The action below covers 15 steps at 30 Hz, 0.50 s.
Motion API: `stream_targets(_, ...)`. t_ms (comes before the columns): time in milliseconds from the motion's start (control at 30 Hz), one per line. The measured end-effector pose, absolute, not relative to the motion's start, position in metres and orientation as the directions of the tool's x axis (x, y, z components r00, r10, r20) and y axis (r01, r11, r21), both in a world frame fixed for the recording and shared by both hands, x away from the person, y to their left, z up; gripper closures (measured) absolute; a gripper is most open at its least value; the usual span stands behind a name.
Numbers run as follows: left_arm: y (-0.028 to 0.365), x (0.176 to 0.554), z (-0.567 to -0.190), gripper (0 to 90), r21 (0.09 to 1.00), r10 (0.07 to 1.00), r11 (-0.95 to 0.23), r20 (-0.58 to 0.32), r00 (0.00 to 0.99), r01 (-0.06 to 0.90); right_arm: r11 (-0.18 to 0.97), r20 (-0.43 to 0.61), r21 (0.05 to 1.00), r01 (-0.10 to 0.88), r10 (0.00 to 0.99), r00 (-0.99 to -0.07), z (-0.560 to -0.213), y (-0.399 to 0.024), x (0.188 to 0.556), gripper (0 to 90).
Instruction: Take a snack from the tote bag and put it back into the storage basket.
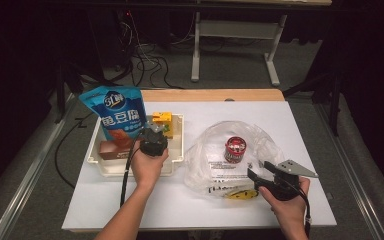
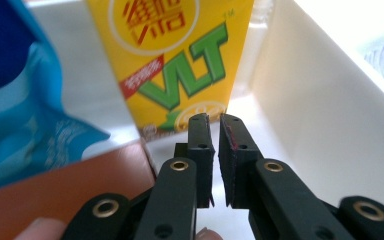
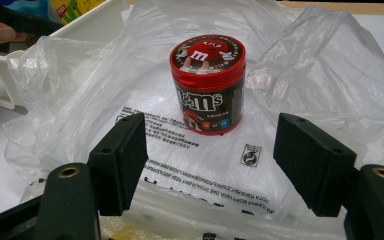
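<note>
yellow drink carton (image 2: 167, 60) upright in white tray (image 2: 325, 115), just ahead of left gripper (image 2: 214, 131) fingers, nearly pressed together, nothing between | blue snack bag (image 2: 20, 115), brown box (image 2: 75, 185) beside it in tray | candy tub (image 3: 208, 82) inside clear plastic bag (image 3: 325, 65) on bench, ahead of right gripper (image 3: 210, 167) fingers, spread wide, empty

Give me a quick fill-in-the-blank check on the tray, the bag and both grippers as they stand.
1. The M&M's tub stands upright on the clear plastic ____.
2. The left gripper has nearly shut jaws that point at the ____ VLT drink carton in the white tray.
3. The right gripper has jaws that stand ____, with nothing pressed between them.
4. The blue snack pouch stands at the tray's ____ end in the high view.

Missing words: bag; yellow; open; left
</note>
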<state>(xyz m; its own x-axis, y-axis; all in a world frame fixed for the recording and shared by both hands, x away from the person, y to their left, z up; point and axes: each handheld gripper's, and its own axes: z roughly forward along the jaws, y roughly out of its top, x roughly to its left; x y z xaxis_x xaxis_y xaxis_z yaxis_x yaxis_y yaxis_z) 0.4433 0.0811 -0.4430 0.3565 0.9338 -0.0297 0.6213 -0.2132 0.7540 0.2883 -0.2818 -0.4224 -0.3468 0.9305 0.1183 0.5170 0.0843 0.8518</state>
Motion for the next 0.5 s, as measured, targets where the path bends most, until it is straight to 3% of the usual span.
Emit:
stream_targets(300,0.091,0.428,-0.447,87.8,0.756,0.929,-0.224,-0.026,0.370,0.615,0.088,0.110,0.855,0.511,0.932,-0.346,-0.421,-0.283,0.289,30.0)
stream_targets(500,0.098,0.415,-0.439,80.8,0.800,0.904,-0.141,-0.137,0.406,0.584,0.094,0.104,0.856,0.508,0.932,-0.347,-0.420,-0.282,0.291,30.0)
